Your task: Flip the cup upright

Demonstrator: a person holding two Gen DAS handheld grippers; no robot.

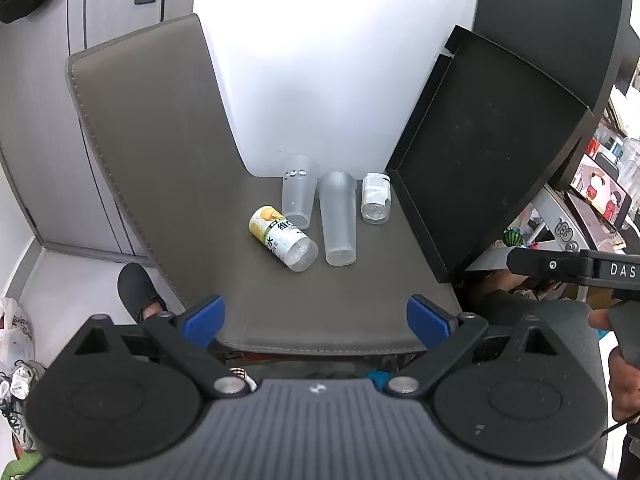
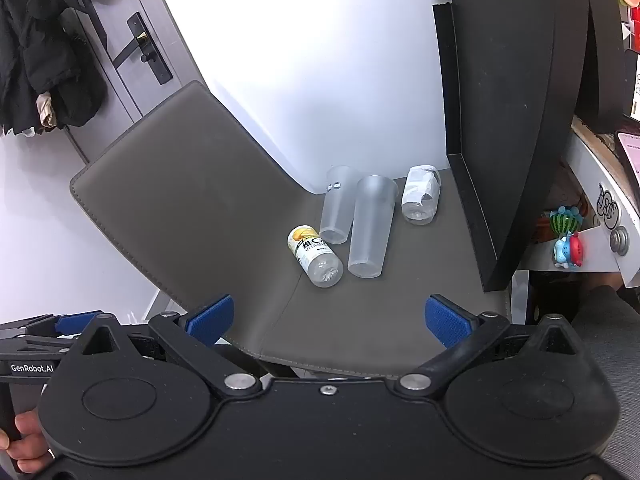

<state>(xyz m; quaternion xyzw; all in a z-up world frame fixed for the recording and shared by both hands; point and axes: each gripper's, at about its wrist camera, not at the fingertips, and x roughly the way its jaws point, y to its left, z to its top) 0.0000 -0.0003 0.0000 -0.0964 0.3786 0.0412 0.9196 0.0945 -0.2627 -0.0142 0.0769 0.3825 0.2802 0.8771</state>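
Two frosted clear cups lie on their sides on a grey mat (image 1: pixel 340 304): a tall cup (image 1: pixel 338 218) (image 2: pixel 370 226) in the middle and a shorter cup (image 1: pixel 299 190) (image 2: pixel 338 204) to its left, both with bases toward me. My left gripper (image 1: pixel 316 318) is open and empty, above the mat's near edge. My right gripper (image 2: pixel 326 316) is open and empty, also near the front edge. Both are well short of the cups.
A yellow-labelled bottle (image 1: pixel 284 238) (image 2: pixel 316 256) lies left of the cups. A small clear bottle (image 1: pixel 376 198) (image 2: pixel 420 196) lies to their right. A black tray (image 1: pixel 488 144) (image 2: pixel 500 132) leans upright on the right. A white wall stands behind.
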